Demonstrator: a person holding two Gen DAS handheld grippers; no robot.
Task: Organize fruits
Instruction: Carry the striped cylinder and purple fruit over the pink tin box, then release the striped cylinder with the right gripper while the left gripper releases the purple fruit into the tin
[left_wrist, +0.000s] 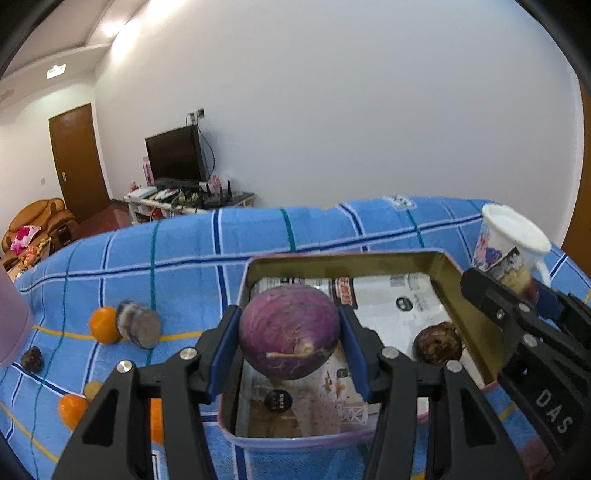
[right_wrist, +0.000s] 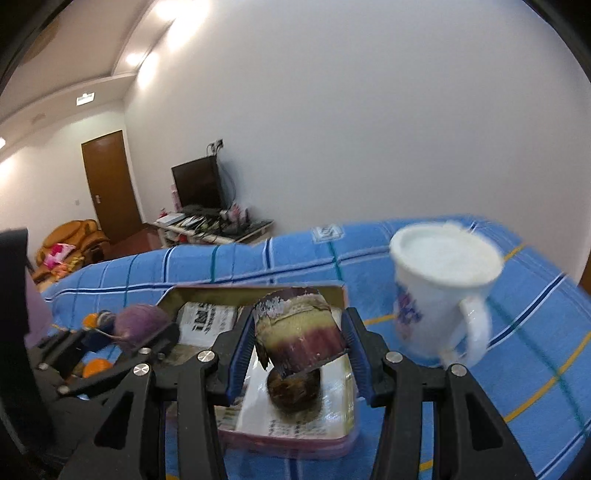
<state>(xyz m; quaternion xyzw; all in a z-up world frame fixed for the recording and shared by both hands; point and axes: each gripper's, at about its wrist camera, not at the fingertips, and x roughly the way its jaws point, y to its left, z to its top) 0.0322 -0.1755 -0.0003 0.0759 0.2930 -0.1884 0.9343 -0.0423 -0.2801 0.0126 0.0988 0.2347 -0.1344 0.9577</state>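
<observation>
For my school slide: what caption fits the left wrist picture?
Left tongs hold a purple turnip over the tin, a brown fruit already inside.

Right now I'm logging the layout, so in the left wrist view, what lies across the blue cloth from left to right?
Small dark fruit → orange → grey-purple fuzzy fruit → purple turnip held in the left gripper → brown fruit in the tin box → white mug.
</observation>
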